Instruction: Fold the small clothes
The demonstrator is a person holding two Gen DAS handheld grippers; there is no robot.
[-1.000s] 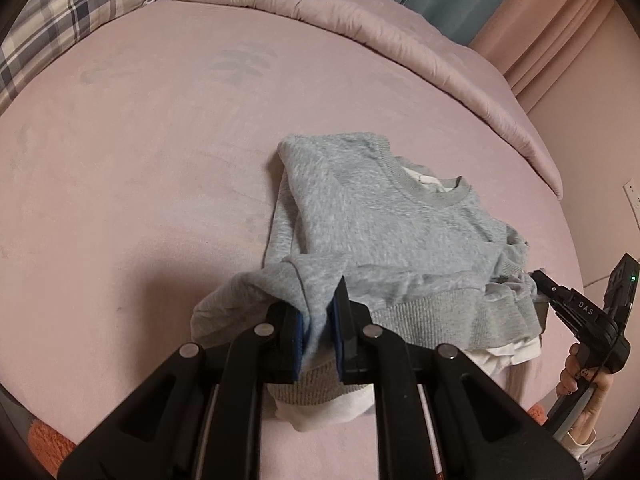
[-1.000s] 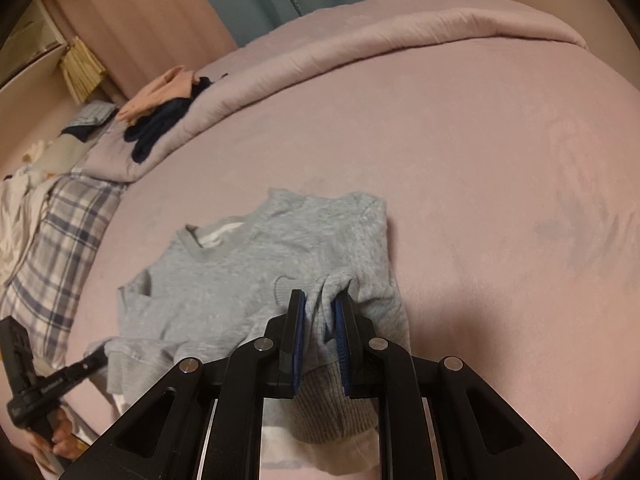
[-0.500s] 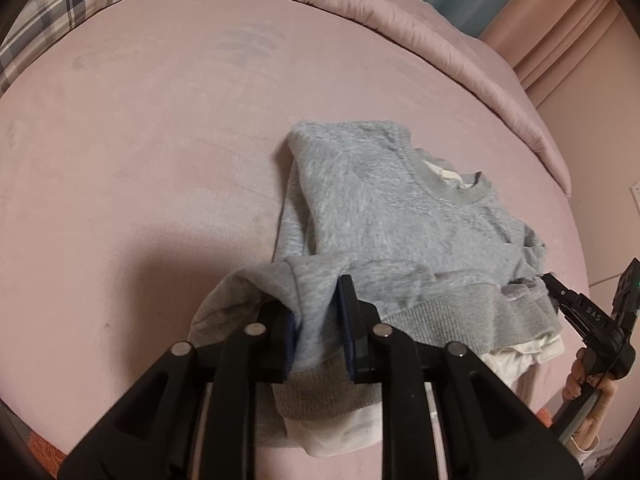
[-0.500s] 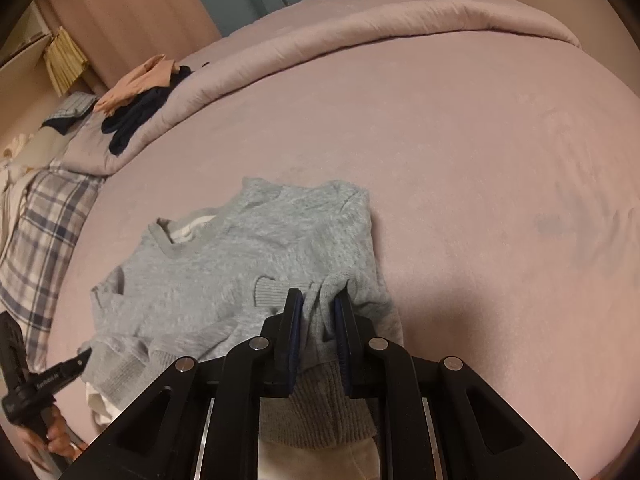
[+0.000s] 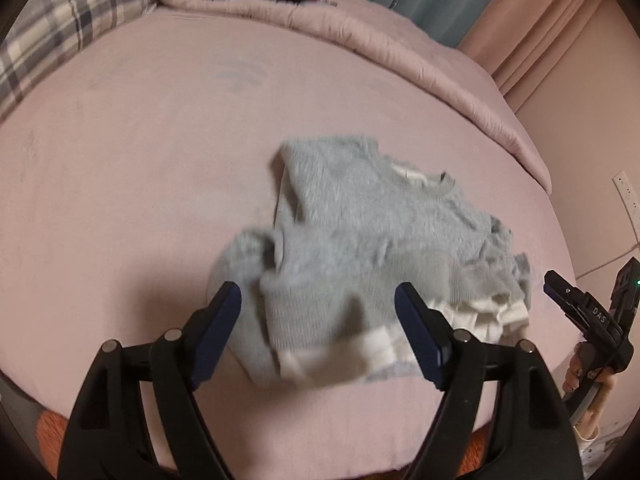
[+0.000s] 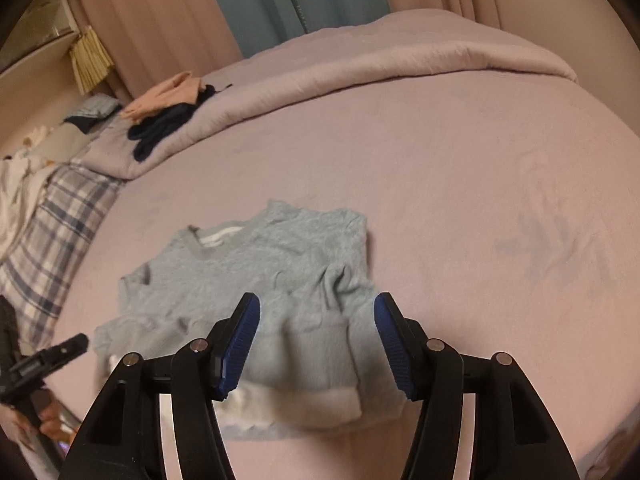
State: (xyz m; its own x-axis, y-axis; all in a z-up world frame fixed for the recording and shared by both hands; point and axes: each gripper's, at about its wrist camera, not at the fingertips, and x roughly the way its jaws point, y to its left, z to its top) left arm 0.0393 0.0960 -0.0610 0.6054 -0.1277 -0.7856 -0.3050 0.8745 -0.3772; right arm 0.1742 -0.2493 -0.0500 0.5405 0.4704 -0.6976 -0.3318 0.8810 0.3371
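A small grey sweatshirt with a white inner layer lies on the pink bed, its hem side bunched and blurred near me; it also shows in the right wrist view. My left gripper is open and empty, its jaws wide apart just above the near hem. My right gripper is open and empty above the sweatshirt's other near corner. The right gripper shows at the right edge of the left wrist view. The left gripper shows at the left edge of the right wrist view.
A rolled pink duvet runs along the far side of the bed sheet. Dark and peach clothes lie on it. A plaid pillow is at far left. Curtains hang behind.
Both grippers were shut on the sweatshirt's near hem corners; both have opened and let go. The released fabric has dropped onto the bed and is still blurred.
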